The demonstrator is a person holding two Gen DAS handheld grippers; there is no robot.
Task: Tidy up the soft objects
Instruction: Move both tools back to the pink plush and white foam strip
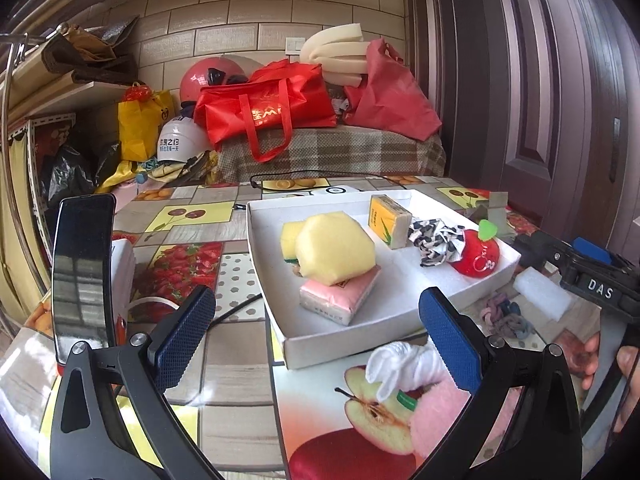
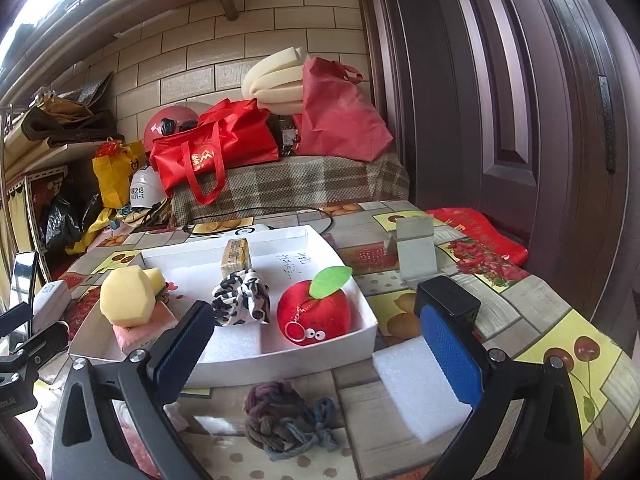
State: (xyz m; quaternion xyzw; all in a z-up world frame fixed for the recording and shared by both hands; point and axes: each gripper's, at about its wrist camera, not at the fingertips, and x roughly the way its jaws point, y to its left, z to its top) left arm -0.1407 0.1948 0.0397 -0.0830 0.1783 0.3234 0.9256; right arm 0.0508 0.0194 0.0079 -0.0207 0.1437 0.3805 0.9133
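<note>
Your left gripper [image 1: 318, 340] is spread wide and empty above the pink-and-white plush toy [image 1: 416, 384] at the tabletop's near edge; it should be light and squashy, so pinch its pink body rather than the floppy white ears. Your right gripper [image 2: 316, 354] is likewise agape and holding nothing, over the knotted grey-purple yarn cord [image 2: 280, 420]: limp and light, best taken at the thick knot. Beside it lies a white foam block [image 2: 416, 384], crushable, so squeeze gently. Beyond sits the white cardboard tray [image 2: 320, 350], already holding a red plush apple [image 2: 316, 312], sponges and tissue packs. The fruit-print oilcloth [image 2: 532, 312] looks slick. A cluttered plaid-covered bench stands against the brick-tiled wall.
</note>
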